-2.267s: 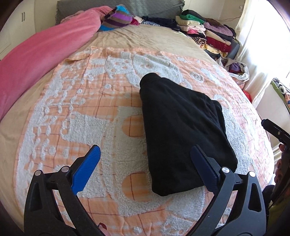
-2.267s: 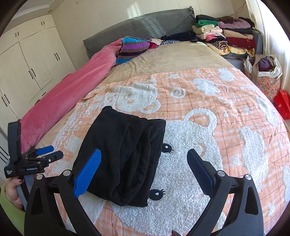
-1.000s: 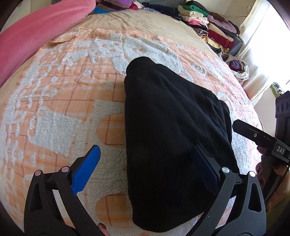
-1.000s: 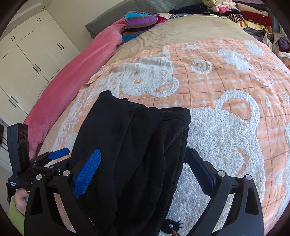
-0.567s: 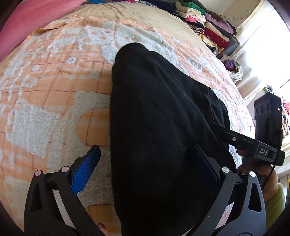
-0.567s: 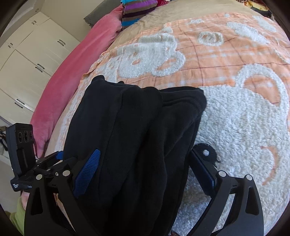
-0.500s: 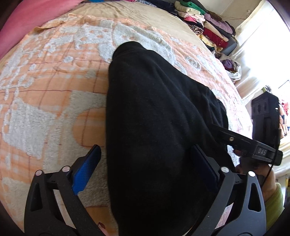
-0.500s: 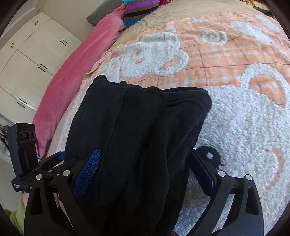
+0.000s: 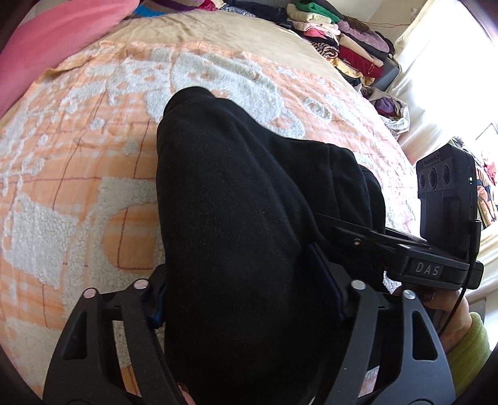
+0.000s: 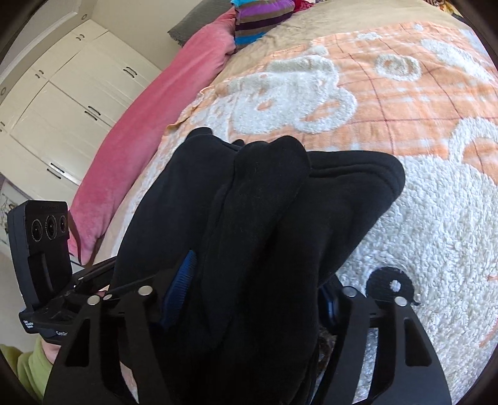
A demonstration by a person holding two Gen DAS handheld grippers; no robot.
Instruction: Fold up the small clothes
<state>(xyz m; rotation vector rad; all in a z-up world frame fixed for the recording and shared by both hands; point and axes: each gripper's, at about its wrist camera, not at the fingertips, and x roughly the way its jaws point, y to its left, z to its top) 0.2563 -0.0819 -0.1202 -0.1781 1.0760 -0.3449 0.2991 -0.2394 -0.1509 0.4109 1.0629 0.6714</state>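
Note:
A folded black garment (image 9: 233, 187) lies on the orange and white blanket (image 9: 93, 124) and fills the gap in both grippers. My left gripper (image 9: 239, 280) straddles its near end; the jaws are closing and both pads press its sides. My right gripper (image 10: 258, 277) straddles the other end of the black garment (image 10: 264, 193); its jaws are closing too, and the cloth is squeezed into raised ridges between the blue pads (image 10: 183, 277). Each gripper shows in the other's view, held by a hand in a green sleeve (image 9: 467, 352).
A pink duvet (image 10: 155, 109) runs along the bed's left side beside white wardrobe doors (image 10: 62, 109). A striped knit (image 10: 261, 18) lies at the head of the bed. Stacked folded clothes (image 9: 342, 40) and a bag of clothes (image 9: 392, 109) stand at the far right.
Both grippers came down and forward over the garment from opposite ends. Their jaws narrowed onto it, and the cloth has bunched up between the pads.

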